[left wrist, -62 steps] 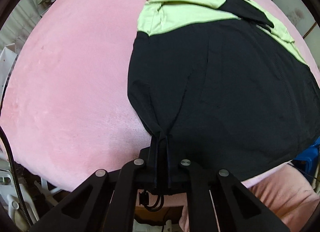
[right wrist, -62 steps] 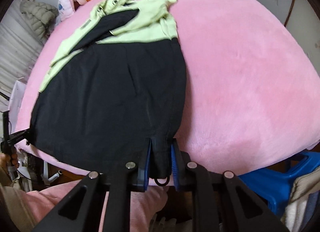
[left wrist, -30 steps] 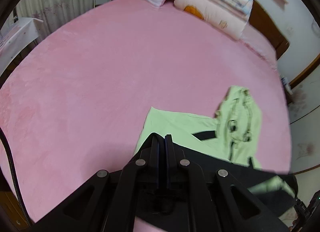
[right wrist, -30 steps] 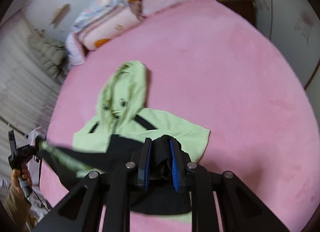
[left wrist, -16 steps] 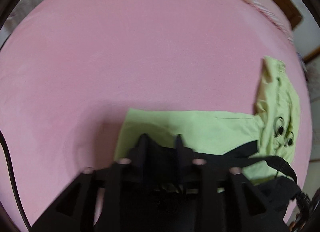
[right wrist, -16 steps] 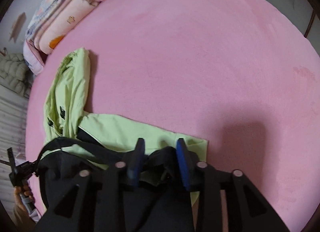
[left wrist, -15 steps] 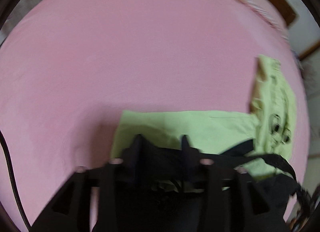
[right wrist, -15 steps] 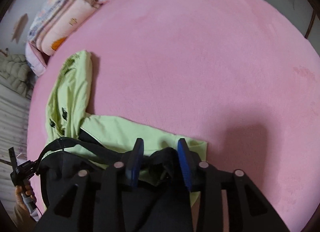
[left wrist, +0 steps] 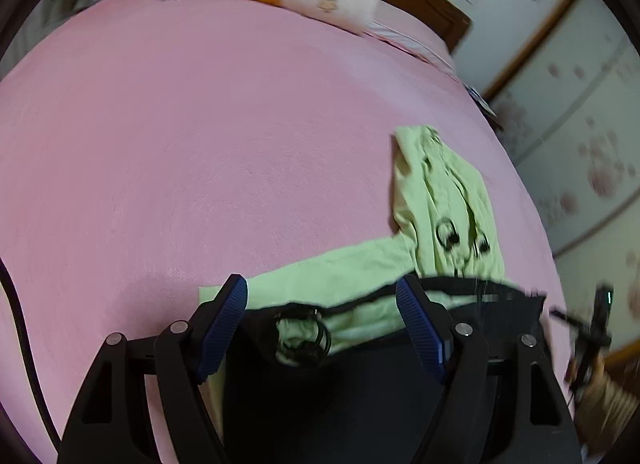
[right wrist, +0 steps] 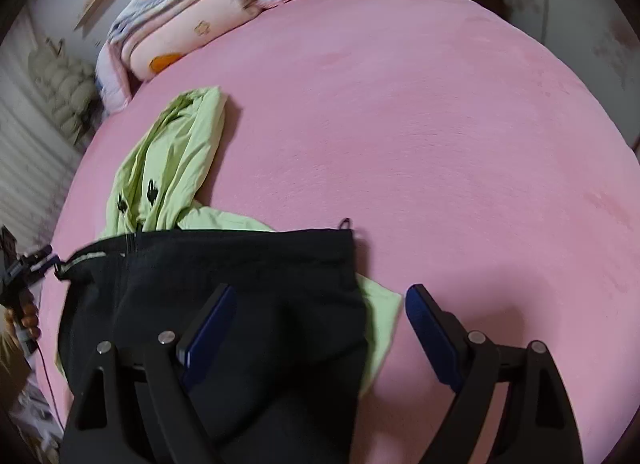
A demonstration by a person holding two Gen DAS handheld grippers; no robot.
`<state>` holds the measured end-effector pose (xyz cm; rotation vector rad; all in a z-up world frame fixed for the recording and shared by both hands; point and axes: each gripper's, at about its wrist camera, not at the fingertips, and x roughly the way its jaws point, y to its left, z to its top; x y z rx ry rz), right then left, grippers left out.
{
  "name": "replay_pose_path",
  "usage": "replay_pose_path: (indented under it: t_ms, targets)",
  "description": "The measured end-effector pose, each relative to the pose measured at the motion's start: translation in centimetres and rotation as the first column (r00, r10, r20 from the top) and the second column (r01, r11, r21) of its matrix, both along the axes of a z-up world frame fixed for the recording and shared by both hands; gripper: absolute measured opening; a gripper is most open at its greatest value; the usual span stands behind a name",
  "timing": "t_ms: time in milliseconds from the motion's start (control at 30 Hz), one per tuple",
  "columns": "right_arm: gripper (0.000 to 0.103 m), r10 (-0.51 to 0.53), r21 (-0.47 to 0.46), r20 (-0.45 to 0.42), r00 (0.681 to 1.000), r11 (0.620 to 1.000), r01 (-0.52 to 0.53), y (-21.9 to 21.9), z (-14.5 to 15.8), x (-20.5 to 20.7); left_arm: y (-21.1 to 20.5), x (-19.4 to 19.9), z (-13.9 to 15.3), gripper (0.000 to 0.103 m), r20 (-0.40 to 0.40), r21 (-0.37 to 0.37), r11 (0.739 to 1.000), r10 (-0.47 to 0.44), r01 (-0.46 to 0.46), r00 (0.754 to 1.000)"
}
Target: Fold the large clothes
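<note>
Pink bed (right wrist: 400, 123) (wide bare margins), folded jacket (right wrist: 240, 284) beneath two opening, empty grippers (left wrist: 322, 304) (right wrist: 320, 312)

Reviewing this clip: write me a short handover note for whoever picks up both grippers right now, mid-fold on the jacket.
Left gripper: jaws opening, pads off the cloth; the jacket's black hem with its drawcord lies between them, released.
Right gripper: jaws opening, nothing gripped; the black hem's corner sits in front of it.
Jacket: on the pink bed, black lower half folded up over the green upper part. Green hood sticks out past the fold, and a green edge shows beside the black on the right.
Done: bottom-to-top fold laid down.
Left: probably tuck in the hood, fold again to a compact size, square the edges.
</note>
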<state>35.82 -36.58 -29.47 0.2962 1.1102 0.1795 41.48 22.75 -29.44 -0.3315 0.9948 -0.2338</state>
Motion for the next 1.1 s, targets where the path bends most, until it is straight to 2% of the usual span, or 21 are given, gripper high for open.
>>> replay_pose_path:
  t_ms: [133, 367, 433, 500, 600, 767, 833, 867, 933, 967, 1000, 1100]
  targets:
    - [0.087, 0.049, -0.009, 0.003, 0.999, 0.999, -0.049, 1.2, -1.0, 1.5, -1.2, -1.1, -0.4, 0.076, 0.008, 0.097, 0.988, -0.125, 0.124, 0.992]
    - [0.087, 0.095, 0.003, -0.036, 0.995, 0.995, -0.095, 2.5, -3.0, 3.0, -1.2, -1.8, -1.1, 0.075, -0.003, 0.158, 0.955, -0.255, 0.253, 0.967]
    - [0.087, 0.091, 0.019, -0.037, 0.995, 0.996, -0.09, 2.3, -3.3, 3.1, -1.6, -1.7, -2.0, 0.07, -0.028, 0.168, 0.939, -0.3, 0.301, 0.953]
    - [0.087, 0.091, 0.041, -0.045, 0.995, 0.995, -0.089, 2.0, -3.5, 3.1, -1.6, -2.0, -2.4, 0.07, -0.044, 0.179, 0.922, -0.341, 0.344, 0.939]
    - [0.087, 0.102, 0.034, -0.051, 0.993, 0.994, -0.1, 2.0, -3.7, 2.9, -1.2, -2.1, -2.7, 0.068, -0.05, 0.215, 0.905, -0.364, 0.366, 0.93]
    - [0.087, 0.074, 0.044, -0.072, 0.995, 0.996, -0.071, 1.9, -4.5, 3.4, -1.0, -0.6, -4.1, 0.046, -0.043, 0.238, 0.91, -0.339, 0.34, 0.94]
    - [0.086, 0.057, 0.062, -0.061, 0.997, 0.997, -0.053, 1.8, -4.5, 3.7, -1.0, 0.5, -4.7, 0.022, -0.05, 0.237, 0.918, -0.316, 0.319, 0.947]
    - [0.08, 0.042, 0.061, -0.055, 0.998, 0.997, -0.038, 1.8, -4.4, 3.9, -0.7, 0.9, -5.0, 0.017, -0.058, 0.222, 0.925, -0.302, 0.308, 0.951]
    - [0.057, 0.028, 0.034, -0.052, 0.998, 0.999, -0.027, 1.9, -4.3, 4.0, -0.6, 1.6, -5.4, 0.01, -0.066, 0.2, 0.938, -0.276, 0.284, 0.959]
    - [0.025, 0.014, -0.017, -0.054, 0.998, 1.0, -0.015, 2.0, -4.1, 3.9, -0.6, 1.6, -5.4, 0.009, -0.067, 0.206, 0.939, -0.266, 0.274, 0.962]
    - [0.016, 0.008, -0.036, -0.046, 0.999, 0.999, -0.01, 1.8, -3.8, 3.6, -0.9, 1.6, -5.3, 0.007, -0.067, 0.224, 0.938, -0.256, 0.264, 0.964]
    - [0.012, -0.008, -0.068, -0.019, 1.0, 0.998, 0.006, 1.8, -2.5, 2.6, -1.8, 1.2, -4.4, 0.005, -0.057, 0.281, 0.937, -0.201, 0.209, 0.978]
